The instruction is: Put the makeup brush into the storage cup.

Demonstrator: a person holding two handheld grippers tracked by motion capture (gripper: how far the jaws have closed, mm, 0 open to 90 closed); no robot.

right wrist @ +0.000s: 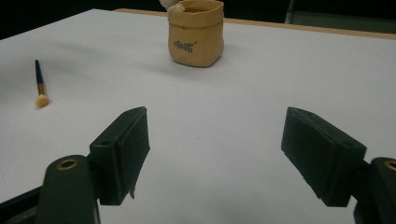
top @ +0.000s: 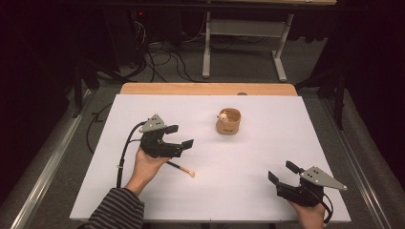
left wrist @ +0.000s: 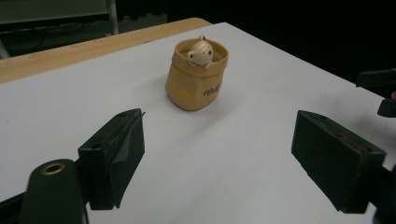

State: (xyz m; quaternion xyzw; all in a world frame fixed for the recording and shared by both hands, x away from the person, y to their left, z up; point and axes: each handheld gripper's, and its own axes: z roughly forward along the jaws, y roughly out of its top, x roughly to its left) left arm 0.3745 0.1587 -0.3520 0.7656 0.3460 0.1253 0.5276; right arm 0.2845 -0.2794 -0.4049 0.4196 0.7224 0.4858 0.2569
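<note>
Dark room, lit mainly over the table (top: 267, 191). White sheet covers it, with a wood strip (top: 207, 88) bare along the far edge. Grey carpet floor (top: 239, 62) beyond. A second desk's pale legs (top: 207, 52) stand past the far edge, cables (top: 162, 57) tangled left of them. Metal rails (top: 43, 167) flank both side edges.

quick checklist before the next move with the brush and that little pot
1. Left tongs open and empty: ok.
2. Right tongs open and empty: ok.
3. Brush free to grasp: not ok, its handle end runs under the left hand.
4. Tan pot upright on the white sheet: ok.
5. Room in the pot beside the bear figure at its rim: cannot tell.
6. Path between brush and pot clear: ok.
</note>
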